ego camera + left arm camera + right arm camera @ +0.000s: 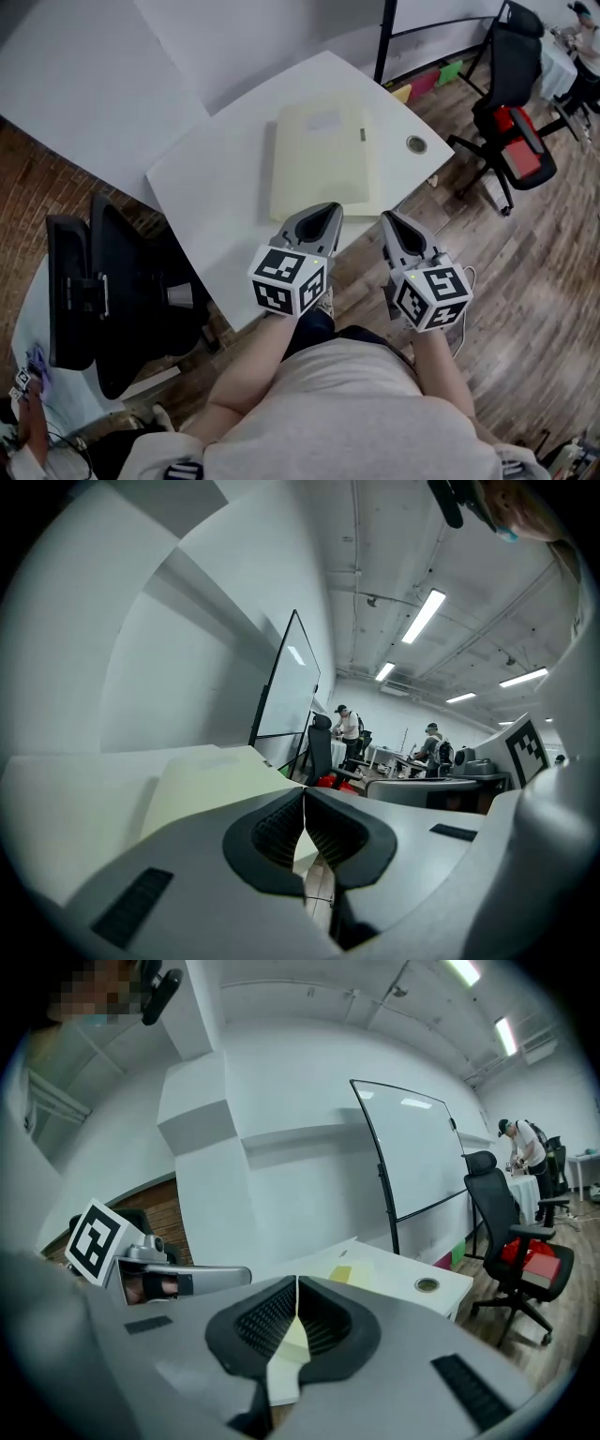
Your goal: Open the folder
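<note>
Jaws pressed together, empty, on left gripper (327,210) and right gripper (388,218); closed folder (322,159) at 12 o'clock on the surface (211,192). Probably the reach; next, catch its cover edge.

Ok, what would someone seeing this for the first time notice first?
A pale yellow folder lies closed in the middle of the white table. At the table's near side the left gripper and right gripper, both shut and empty, point toward it. A black office chair with a red seat stands at upper right.
</note>
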`<state>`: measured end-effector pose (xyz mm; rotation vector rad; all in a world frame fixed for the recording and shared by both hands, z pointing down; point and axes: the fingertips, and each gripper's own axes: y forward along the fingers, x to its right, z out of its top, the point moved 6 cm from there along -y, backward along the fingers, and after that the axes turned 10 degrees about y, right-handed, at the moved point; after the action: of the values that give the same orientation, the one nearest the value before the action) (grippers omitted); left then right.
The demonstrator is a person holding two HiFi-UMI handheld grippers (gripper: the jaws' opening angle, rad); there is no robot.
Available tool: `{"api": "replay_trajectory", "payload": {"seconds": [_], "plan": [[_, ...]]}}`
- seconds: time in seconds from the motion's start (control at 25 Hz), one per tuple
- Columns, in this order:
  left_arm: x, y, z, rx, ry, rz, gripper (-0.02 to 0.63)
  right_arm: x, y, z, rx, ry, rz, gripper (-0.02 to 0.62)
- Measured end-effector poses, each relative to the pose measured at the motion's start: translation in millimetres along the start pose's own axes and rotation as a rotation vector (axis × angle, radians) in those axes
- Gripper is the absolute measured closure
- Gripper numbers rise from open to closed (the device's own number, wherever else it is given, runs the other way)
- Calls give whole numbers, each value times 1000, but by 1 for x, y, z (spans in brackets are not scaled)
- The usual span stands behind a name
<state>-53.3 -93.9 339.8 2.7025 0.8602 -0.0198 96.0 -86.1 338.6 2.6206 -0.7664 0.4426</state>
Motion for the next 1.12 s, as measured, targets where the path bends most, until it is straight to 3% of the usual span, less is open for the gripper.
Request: {"api": "replay_trajectory", "payload": {"seconds": [0.2,0.56,0.68,1.12], "plan": [[-10,14,-2,-49,91,-8,586,10,13,0,-4,21,-30,572],[-18,30,-8,-120,184,-53,583,27,26,-7,-26,62,-79,572],[-15,34,-11,-156,245,-80,509,31,29,-12,-34,79,-87,572],[-11,42,-27,-284,504,-89,437,39,33,-27,-54,127,-109,572]]}}
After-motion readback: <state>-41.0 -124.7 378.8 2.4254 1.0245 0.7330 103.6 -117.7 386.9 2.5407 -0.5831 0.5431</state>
